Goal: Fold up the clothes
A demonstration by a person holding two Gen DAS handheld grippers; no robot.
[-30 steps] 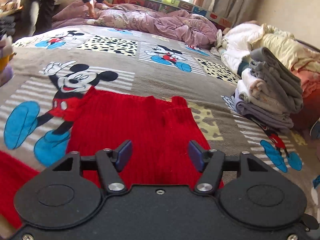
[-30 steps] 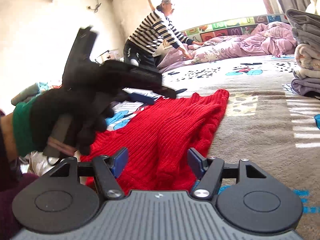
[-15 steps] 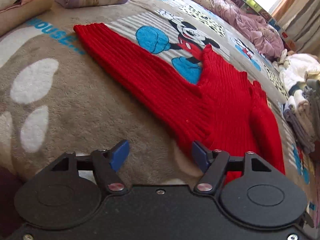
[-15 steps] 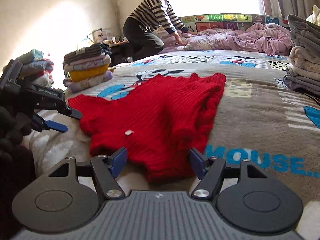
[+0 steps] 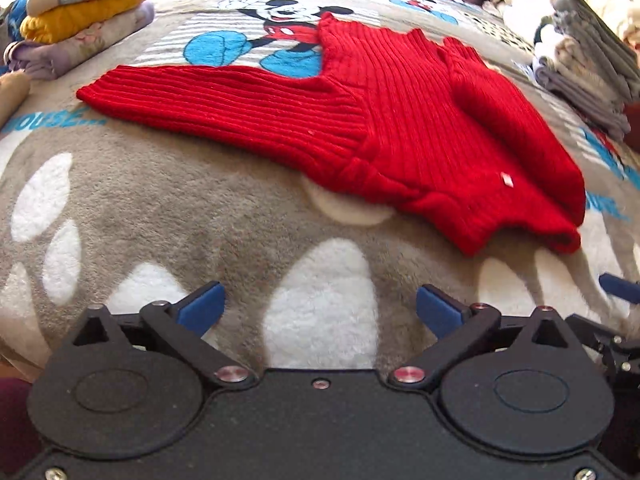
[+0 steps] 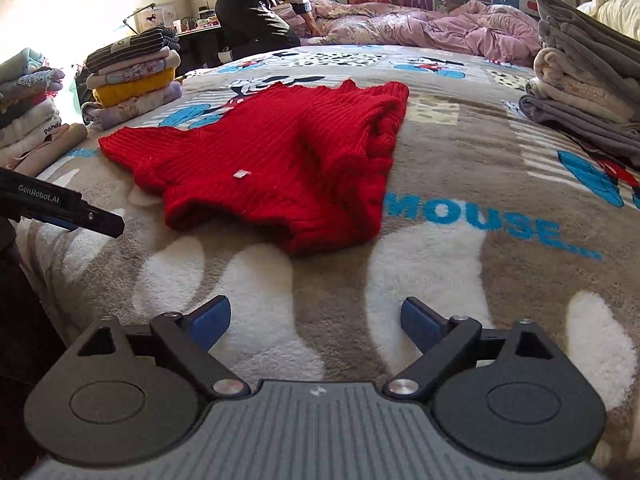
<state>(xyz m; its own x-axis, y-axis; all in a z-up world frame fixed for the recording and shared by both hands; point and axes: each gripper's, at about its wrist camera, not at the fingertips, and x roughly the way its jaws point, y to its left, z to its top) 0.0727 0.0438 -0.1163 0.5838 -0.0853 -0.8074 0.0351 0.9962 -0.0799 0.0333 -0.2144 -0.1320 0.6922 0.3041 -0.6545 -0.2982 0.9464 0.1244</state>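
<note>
The red sweater [image 5: 404,128] lies flat on the bed's cartoon blanket [image 5: 152,200], mid-frame in both views, one sleeve stretched toward the left. At upper left sits a stack of folded clothes [image 5: 80,20]. My left fingers [image 5: 318,308], at bottom centre, are spreading wide with nothing between them. My right fingers [image 6: 316,320] are opening too, empty, short of the sweater's near edge.

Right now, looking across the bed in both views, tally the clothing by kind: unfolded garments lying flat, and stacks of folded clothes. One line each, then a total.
Unfolded garments: 1, the red knit sweater
Folded stacks: 3, the yellow-sweater stack, the left-edge stack, the grey stack
Total: 4
</note>
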